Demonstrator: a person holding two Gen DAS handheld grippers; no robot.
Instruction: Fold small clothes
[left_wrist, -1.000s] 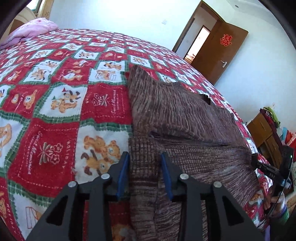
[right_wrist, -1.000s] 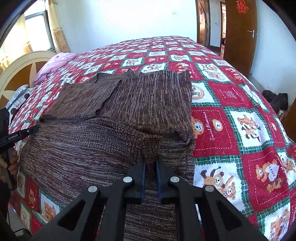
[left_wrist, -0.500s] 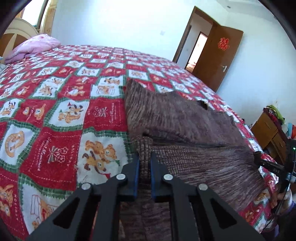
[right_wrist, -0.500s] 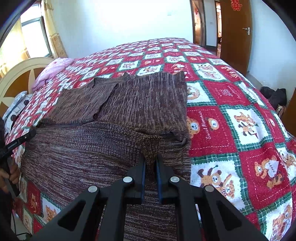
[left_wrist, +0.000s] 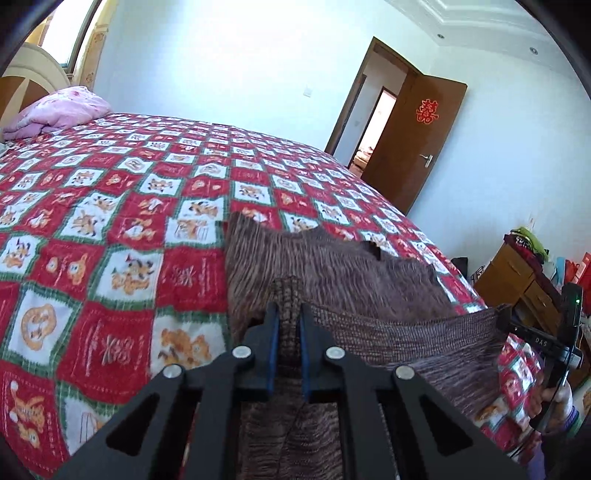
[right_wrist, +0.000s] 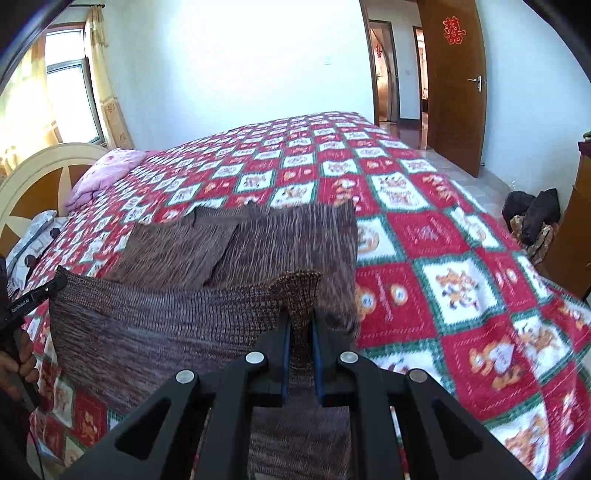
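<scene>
A brown knitted sweater (left_wrist: 332, 266) lies on the red patterned bedspread (left_wrist: 110, 221), its far part flat with the sleeves folded in. My left gripper (left_wrist: 287, 314) is shut on one near corner of the sweater's hem and holds it raised. My right gripper (right_wrist: 300, 325) is shut on the other near corner of the sweater (right_wrist: 280, 243) and holds it raised too. The hem hangs stretched between the two grippers above the bed. The right gripper also shows at the right edge of the left wrist view (left_wrist: 532, 332).
A pink pillow (left_wrist: 55, 114) lies by the headboard (right_wrist: 40, 177). An open brown door (left_wrist: 417, 140) stands beyond the bed's far side. A wooden cabinet (left_wrist: 517, 280) with clutter stands to the right. Dark bags (right_wrist: 532, 214) lie on the floor.
My left gripper shut on the hem corner. Both grippers then lifted the near hem off the bed, and it now hangs stretched between them.
</scene>
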